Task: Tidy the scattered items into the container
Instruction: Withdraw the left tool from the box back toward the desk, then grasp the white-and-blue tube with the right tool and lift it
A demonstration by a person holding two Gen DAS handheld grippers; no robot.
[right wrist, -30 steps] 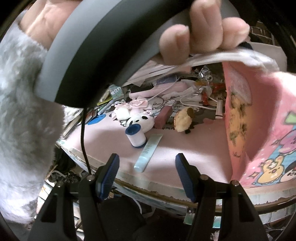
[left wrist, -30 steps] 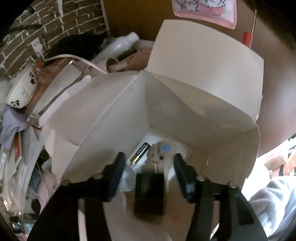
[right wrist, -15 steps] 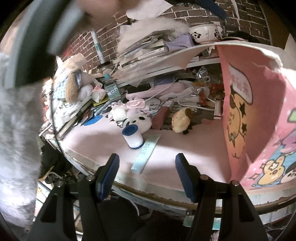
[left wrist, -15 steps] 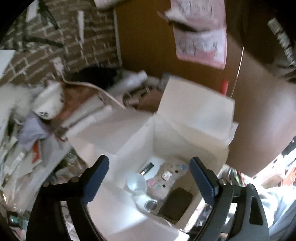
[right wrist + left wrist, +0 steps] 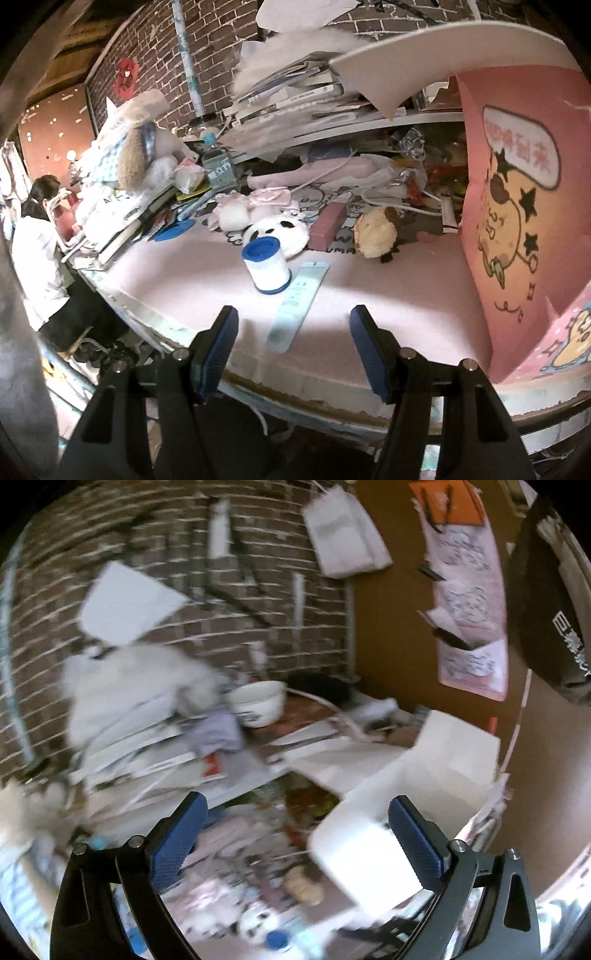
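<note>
The left wrist view is smeared by motion blur: the clutter under the shelf, the small plush toy (image 5: 303, 885) and the blue-capped roll (image 5: 277, 939) are only soft shapes. The white box (image 5: 402, 805) shows its outside only; its inside is hidden. In the right wrist view the pink cartoon box (image 5: 524, 206) is cut off by the right edge, and print on the pale blue tube (image 5: 299, 306) is too small to read.

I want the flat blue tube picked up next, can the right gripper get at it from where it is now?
Probably yes. The right gripper is open and empty, and the light blue tube lies flat on the pink mat straight ahead of it. Only the white roll with the blue cap stands close beside the tube's far end.
</note>
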